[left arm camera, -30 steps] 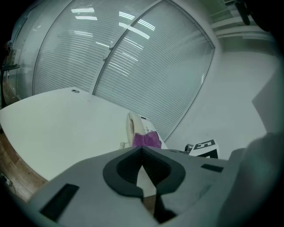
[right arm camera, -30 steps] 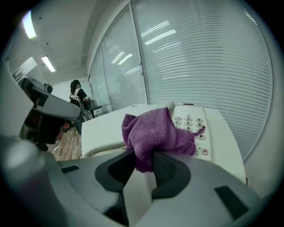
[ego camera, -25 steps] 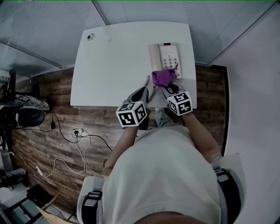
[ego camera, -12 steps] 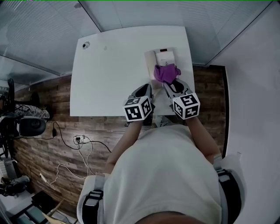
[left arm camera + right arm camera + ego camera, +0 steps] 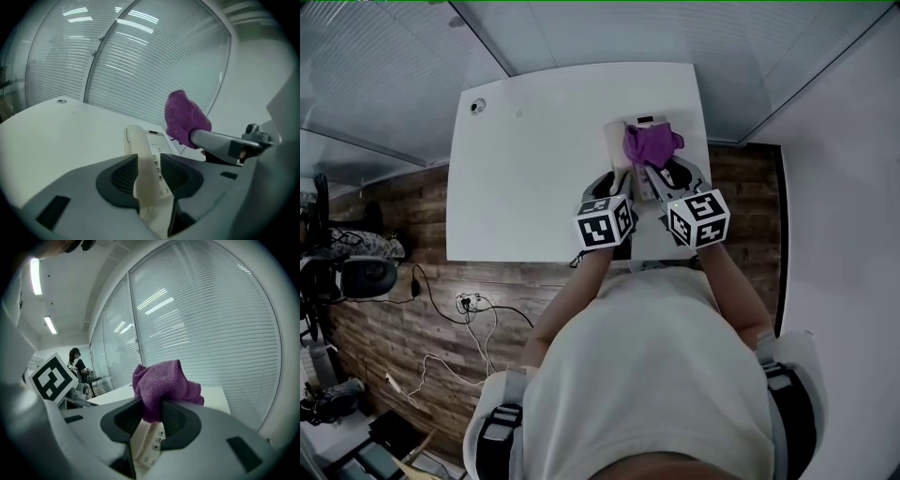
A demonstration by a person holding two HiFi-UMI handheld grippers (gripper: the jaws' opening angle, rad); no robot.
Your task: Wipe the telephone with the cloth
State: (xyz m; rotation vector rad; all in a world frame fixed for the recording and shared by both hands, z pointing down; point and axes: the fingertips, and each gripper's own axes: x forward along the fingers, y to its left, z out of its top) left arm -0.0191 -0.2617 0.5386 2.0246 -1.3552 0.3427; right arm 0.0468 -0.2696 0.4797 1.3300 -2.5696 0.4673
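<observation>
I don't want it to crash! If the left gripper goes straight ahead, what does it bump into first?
Probably the telephone: its cream near end sits right in the gap between the fingers of the left gripper, which have just been opening. They don't seem to squeeze it yet.

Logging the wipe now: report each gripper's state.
Left gripper: open, fingers just been opening, telephone between them.
Right gripper: closed on the cloth.

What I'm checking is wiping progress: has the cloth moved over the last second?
Yes. In the head view the cloth has moved away from the person, from the telephone's near end towards its far end.
</observation>
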